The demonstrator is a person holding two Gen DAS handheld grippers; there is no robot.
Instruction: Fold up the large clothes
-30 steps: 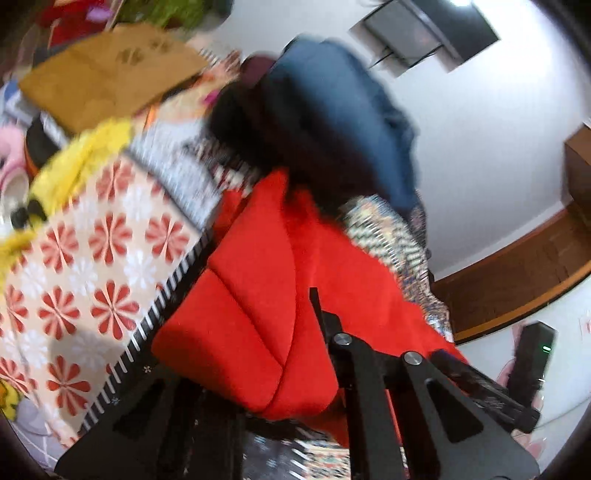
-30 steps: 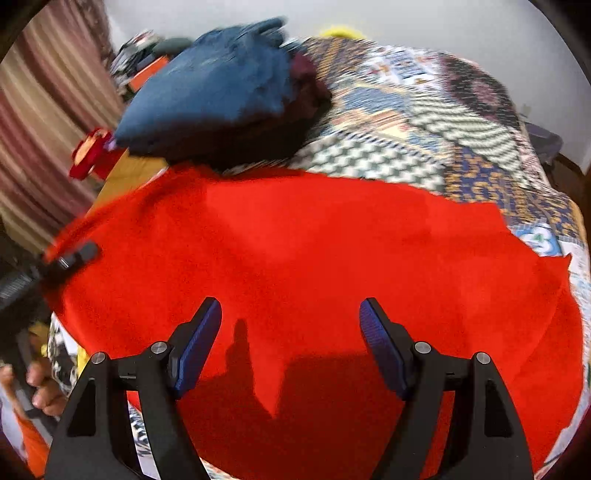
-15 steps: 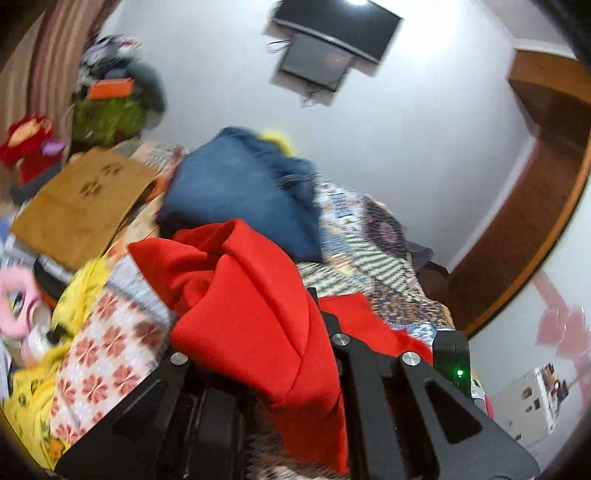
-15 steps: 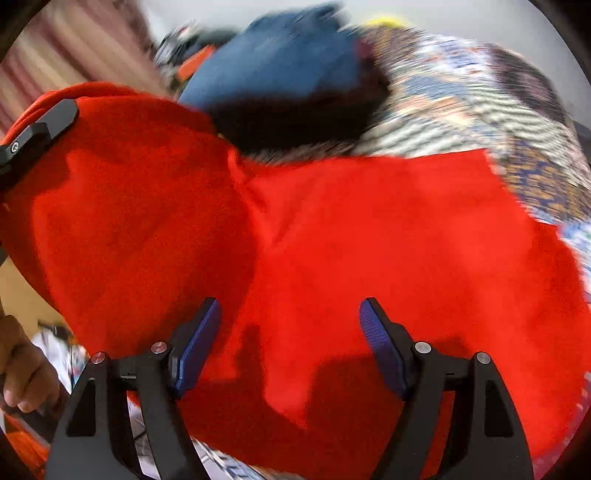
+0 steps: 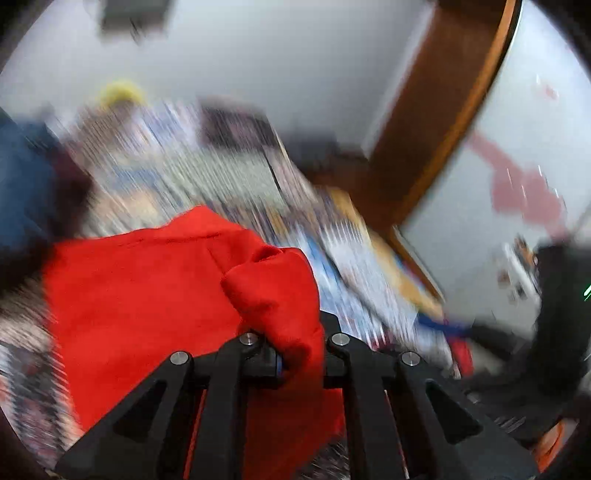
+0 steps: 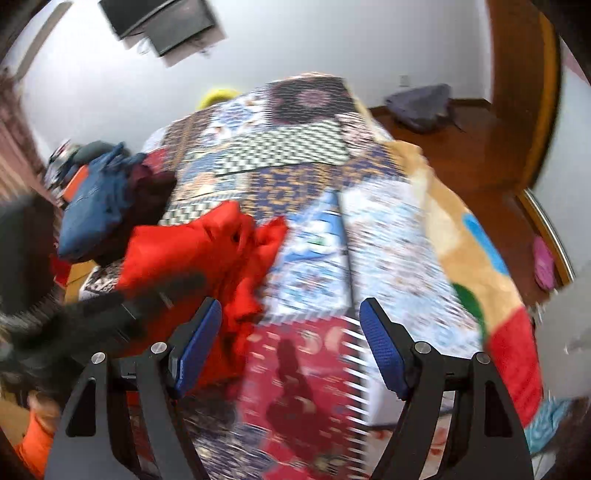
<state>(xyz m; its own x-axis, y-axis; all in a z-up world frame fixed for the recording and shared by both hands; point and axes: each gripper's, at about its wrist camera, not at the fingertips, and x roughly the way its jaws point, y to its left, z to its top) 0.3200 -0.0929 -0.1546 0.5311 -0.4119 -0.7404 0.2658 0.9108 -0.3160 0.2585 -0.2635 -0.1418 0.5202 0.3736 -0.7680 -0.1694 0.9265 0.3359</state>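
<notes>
A red garment lies bunched on the patterned bedspread. My left gripper is shut on a fold of the red garment and holds it just above the bed; the view is motion-blurred. In the right wrist view the red garment sits folded over at the left, with the left gripper as a dark blur across it. My right gripper is open and empty above the bedspread, to the right of the garment.
A pile of blue and dark clothes lies at the bed's left side. A grey bag lies on the wooden floor beyond the bed. A wooden door frame stands at the right. A wall-mounted screen hangs above.
My left gripper has swung the red garment's edge rightwards across the bed, folding it over. My right gripper has come off the red cloth and now hangs over bare bedspread.
</notes>
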